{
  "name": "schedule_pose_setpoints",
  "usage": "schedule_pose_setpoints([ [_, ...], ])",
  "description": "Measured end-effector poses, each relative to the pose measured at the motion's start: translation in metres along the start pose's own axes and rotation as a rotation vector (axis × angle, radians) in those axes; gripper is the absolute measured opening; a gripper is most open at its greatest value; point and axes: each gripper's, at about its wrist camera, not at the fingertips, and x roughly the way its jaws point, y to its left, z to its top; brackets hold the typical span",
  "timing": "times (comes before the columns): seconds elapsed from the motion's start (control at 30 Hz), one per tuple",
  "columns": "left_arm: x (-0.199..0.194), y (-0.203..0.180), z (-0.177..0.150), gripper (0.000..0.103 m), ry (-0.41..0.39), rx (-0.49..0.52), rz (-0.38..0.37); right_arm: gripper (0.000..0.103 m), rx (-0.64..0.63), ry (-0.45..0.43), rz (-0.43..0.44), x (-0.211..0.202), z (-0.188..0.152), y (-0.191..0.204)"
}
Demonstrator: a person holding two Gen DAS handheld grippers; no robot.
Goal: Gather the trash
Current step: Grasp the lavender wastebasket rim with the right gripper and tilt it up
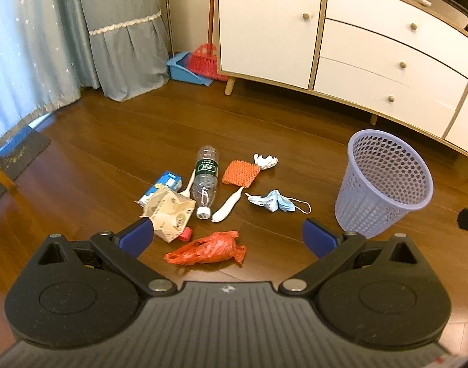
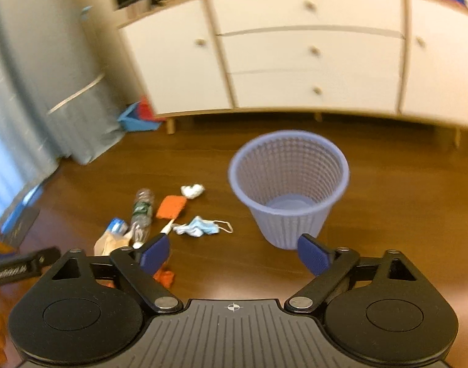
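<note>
Looks like the start: nothing collected yet, basket (image 2: 287,184) empty w/ bare bottom showing. Both grippers released, jaws wide, holding nothing. Left gripper (image 1: 227,236) hovers over the trash pile on the floor; red plastic bag (image 1: 206,248) lies nearest, between its fingers. Right gripper (image 2: 234,254) faces the basket; view blurred. Next move prob: drop onto the bag, clench, carry right to the basket. Crumpled paper bag (image 1: 169,211), bottle (image 1: 205,181), face mask (image 1: 275,201) crowd close by. Cabinet (image 1: 326,30) behind, no obstruction.

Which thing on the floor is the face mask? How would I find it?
Find the purple mesh bin in front of the white cabinet. Just left of it on the wooden floor lies the face mask: crumpled, light blue, the only piece with a thin ear loop.
</note>
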Motion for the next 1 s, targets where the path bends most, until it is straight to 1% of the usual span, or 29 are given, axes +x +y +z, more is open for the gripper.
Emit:
schedule_pose_setpoints([
  [0.13, 0.033, -0.008, 0.004, 0.102, 0.014, -0.010, 0.009, 0.071, 0.217, 0.028, -0.002, 0.043, 0.001, -0.032],
  [0.2, 0.052, -0.009, 0.005, 0.102, 0.027, -0.016, 0.017, 0.065, 0.316, 0.035, -0.020, 0.065, 0.002, -0.048],
  [0.33, 0.088, -0.007, 0.004, 0.102, 0.053, -0.021, 0.045, 0.061, 0.467, 0.005, -0.045, 0.095, 0.002, -0.077],
  [0.4, 0.105, -0.003, 0.004, 0.102, 0.070, -0.017, 0.059, 0.058, 0.521, -0.001, -0.052, 0.112, 0.003, -0.088],
  [0.43, 0.111, -0.001, 0.003, 0.102, 0.076, -0.016, 0.063, 0.058, 0.526, -0.001, -0.049, 0.119, 0.005, -0.092],
  [0.47, 0.119, 0.002, 0.002, 0.102, 0.084, -0.012, 0.071, 0.057, 0.511, -0.003, -0.041, 0.125, 0.007, -0.094],
  [0.53, 0.130, 0.008, 0.000, 0.102, 0.093, -0.006, 0.081, 0.057, 0.390, -0.021, -0.019, 0.135, 0.013, -0.094],
  [0.57, 0.136, 0.011, -0.001, 0.102, 0.099, -0.006, 0.090, 0.057, 0.315, -0.025, -0.022, 0.137, 0.015, -0.092],
  [0.63, 0.146, 0.018, -0.003, 0.102, 0.116, -0.012, 0.101, 0.057, 0.115, -0.031, -0.043, 0.144, 0.020, -0.084],
  [0.7, 0.154, 0.023, -0.005, 0.102, 0.134, -0.027, 0.108, 0.056, -0.056, -0.010, -0.062, 0.151, 0.023, -0.078],
  [0.73, 0.158, 0.026, -0.005, 0.102, 0.141, -0.038, 0.108, 0.055, -0.088, 0.002, -0.064, 0.154, 0.024, -0.080],
  [0.77, 0.160, 0.028, -0.006, 0.102, 0.146, -0.045, 0.108, 0.052, -0.086, 0.009, -0.061, 0.155, 0.024, -0.082],
  [0.83, 0.164, 0.031, -0.007, 0.102, 0.152, -0.049, 0.113, 0.049, -0.035, 0.017, -0.036, 0.156, 0.023, -0.091],
  [0.87, 0.164, 0.032, -0.007, 0.102, 0.154, -0.048, 0.115, 0.049, -0.041, 0.018, -0.015, 0.156, 0.023, -0.093],
  [0.9, 0.165, 0.033, -0.008, 0.102, 0.155, -0.048, 0.119, 0.049, -0.080, 0.017, -0.003, 0.156, 0.023, -0.090],
  [1.0, 0.166, 0.036, -0.011, 0.102, 0.165, -0.052, 0.131, 0.048, -0.259, 0.027, -0.022, 0.155, 0.023, -0.077],
])
